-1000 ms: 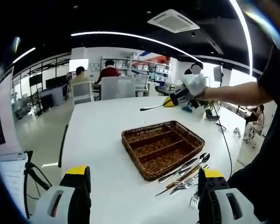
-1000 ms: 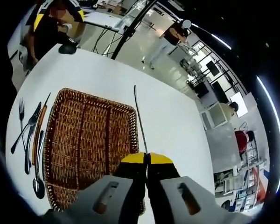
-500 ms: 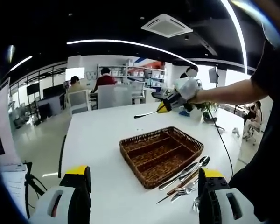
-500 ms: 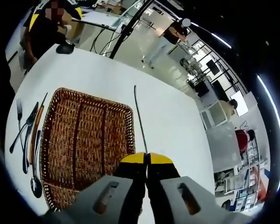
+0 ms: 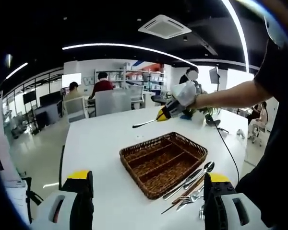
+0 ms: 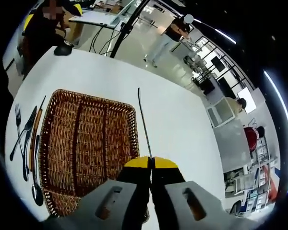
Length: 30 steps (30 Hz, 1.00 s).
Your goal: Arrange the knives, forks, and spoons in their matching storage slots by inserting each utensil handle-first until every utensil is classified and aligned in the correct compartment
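Right gripper (image 6: 150,162) has its jaws clamped tight on a thin utensil (image 6: 143,122), the slim metal shaft sticking straight out ahead of the tips and hanging over the right-hand side of the wicker tray (image 6: 81,143); which end is out front is too fine to tell. From the left gripper view, that right gripper sits lower and nearer the tray than a second ago, and the utensil's tip now points down toward the white table (image 5: 101,139). Left gripper (image 5: 149,184) is spread wide, holding nothing, hovering off the table's near side. The tray has three long slots, all bare. Beside its left edge in the right gripper view lies the waiting pile (image 6: 28,139), touching and overlapping: a fork, a spoon, a wooden-handled piece and at least one more, exact count hard to call. Plenty of bare table lies right of the tray.
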Available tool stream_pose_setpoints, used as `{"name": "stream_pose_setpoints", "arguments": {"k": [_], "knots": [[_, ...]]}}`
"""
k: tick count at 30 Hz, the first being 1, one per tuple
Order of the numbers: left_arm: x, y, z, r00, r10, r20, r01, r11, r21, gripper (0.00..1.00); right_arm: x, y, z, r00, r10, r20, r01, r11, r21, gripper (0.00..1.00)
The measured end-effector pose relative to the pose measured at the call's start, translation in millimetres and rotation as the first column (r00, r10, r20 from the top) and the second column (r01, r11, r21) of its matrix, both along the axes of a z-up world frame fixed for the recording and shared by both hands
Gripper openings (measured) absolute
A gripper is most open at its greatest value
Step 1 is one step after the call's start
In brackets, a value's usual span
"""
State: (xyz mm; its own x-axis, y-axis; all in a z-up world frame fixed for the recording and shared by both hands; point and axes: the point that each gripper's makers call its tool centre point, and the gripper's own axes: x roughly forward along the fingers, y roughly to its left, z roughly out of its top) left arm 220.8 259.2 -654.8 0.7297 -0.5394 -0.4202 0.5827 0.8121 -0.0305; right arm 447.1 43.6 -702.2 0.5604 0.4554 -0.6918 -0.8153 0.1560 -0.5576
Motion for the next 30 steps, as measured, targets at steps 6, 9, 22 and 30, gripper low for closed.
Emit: {"name": "stream_pose_setpoints", "arguments": {"k": [6,9,22,30], "knots": [[2.1,1,-3.0,1.0,0.007,-0.005,-0.007,1.0,0.024,1.0,5,1,-13.5,1.0,-0.019,-0.009,0.019,1.0,-0.005,0.0],[0.5,2,-3.0,1.0,0.02,-0.008,-0.02,1.0,0.018,1.0,8,0,-23.2,0.999,-0.029,-0.018,0.029,1.0,-0.005,0.0],[-0.6,5,-17.2,0.998,0.043,-0.041,-0.042,0.999,0.025,1.0,16,7,-61.9,0.996,-0.064,-0.063,0.064,0.998,-0.016,0.0],[-4.6,10,-25.3,0.995,0.063,-0.076,-0.061,0.998,0.022,1.0,22,10,-81.9,0.993,-0.083,-0.082,0.08,0.996,-0.038,0.0]]}}
